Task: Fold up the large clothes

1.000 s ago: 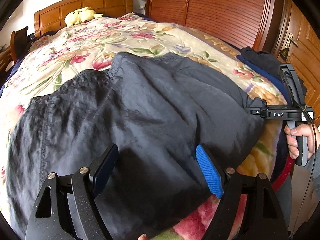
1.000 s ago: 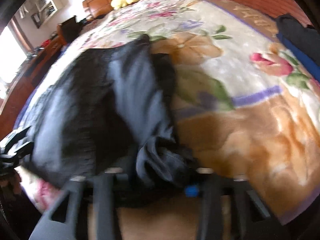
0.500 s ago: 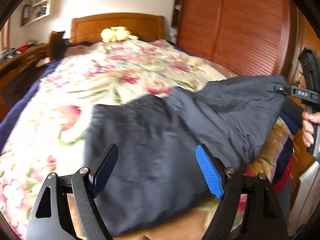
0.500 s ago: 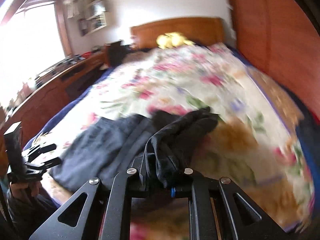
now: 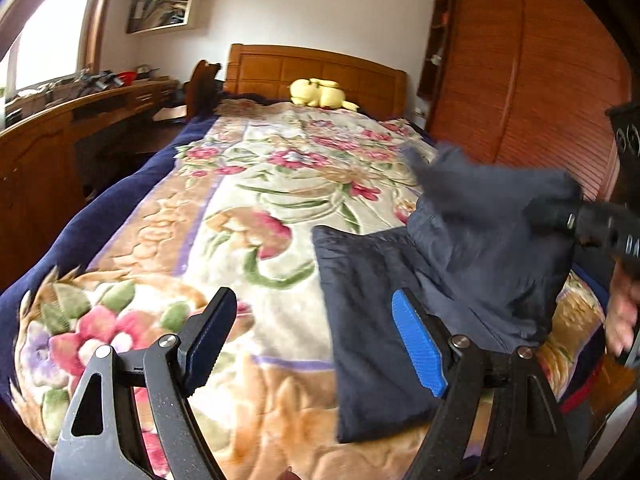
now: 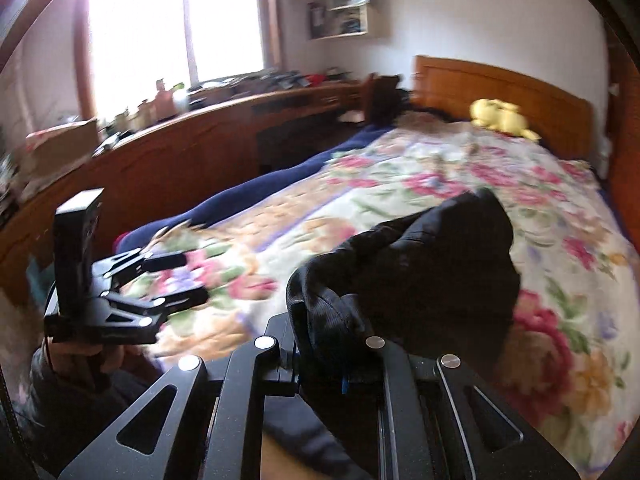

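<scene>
A dark navy garment [image 5: 384,312] lies at the foot of a bed with a floral blanket [image 5: 256,216]. Part of it is lifted on the right, where my right gripper [image 5: 560,216] is shut on a bunched fold. In the right wrist view the bunched dark fabric [image 6: 408,276] fills the space between the closed jaws of that gripper [image 6: 320,364]. My left gripper [image 5: 316,344] is open and empty, held above the blanket just left of the garment. It also shows in the right wrist view [image 6: 192,276], open.
A yellow plush toy [image 5: 320,94] lies by the wooden headboard [image 5: 316,68]. A wooden desk [image 5: 80,120] with clutter runs along the left. A wooden wardrobe [image 5: 552,80] stands on the right.
My right gripper has lifted the garment's edge and carried it up and over. The left gripper has pulled back and left, off the garment. Both views now look higher.
</scene>
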Demonstrator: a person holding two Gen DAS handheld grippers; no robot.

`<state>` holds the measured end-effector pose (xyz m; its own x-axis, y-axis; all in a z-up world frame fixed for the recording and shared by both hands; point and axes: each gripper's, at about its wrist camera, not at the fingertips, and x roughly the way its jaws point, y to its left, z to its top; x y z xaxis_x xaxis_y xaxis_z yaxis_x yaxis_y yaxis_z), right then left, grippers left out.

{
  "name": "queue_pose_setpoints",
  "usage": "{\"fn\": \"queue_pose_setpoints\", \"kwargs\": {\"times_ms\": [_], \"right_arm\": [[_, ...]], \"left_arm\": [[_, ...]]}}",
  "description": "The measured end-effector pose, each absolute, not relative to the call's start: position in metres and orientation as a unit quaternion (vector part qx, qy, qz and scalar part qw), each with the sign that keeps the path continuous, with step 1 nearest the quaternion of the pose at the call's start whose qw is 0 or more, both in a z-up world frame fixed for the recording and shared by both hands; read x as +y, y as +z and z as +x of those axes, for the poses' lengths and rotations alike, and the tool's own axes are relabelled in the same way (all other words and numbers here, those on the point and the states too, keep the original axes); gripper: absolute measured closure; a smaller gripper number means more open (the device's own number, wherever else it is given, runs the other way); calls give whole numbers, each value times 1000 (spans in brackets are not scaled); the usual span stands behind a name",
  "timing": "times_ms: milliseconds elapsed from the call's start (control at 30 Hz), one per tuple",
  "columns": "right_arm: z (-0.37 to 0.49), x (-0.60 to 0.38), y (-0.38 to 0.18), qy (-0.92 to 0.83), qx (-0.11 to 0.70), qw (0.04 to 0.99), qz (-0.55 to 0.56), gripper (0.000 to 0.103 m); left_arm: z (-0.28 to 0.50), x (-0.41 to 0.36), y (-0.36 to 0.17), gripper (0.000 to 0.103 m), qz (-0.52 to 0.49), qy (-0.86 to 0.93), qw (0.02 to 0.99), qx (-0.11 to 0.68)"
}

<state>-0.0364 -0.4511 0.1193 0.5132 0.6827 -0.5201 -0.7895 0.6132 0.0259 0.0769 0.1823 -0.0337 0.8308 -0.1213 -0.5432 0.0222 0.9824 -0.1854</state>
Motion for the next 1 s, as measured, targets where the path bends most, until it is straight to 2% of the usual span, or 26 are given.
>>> {"fn": "queue_pose_setpoints", "kwargs": {"times_ms": [167, 267, 333, 433, 533, 700, 1000], "right_arm": [[-21, -403, 71, 450, 313, 828, -117, 87], [-12, -387, 54, 442, 341, 819, -131, 79], [-9, -386, 59, 450, 342, 815, -127, 65], [-28, -387, 79, 439, 320, 829, -133, 50], [-33, -406, 101, 428, 297, 843, -133, 49], [-53, -456, 108, 391, 267, 869, -143, 49], [-42, -487, 57, 311, 325, 878, -161, 49]], "left_arm": [[75, 199, -38, 22, -91, -20, 953, 288], [72, 206, -40, 22, -96, -19, 952, 290], [72, 205, -40, 22, -94, -20, 952, 290], [72, 203, -40, 22, -91, -24, 953, 289], [71, 197, -39, 22, -85, -30, 953, 288], [72, 189, -39, 22, -78, -40, 954, 288], [71, 176, -33, 22, -73, -60, 954, 283]]}}
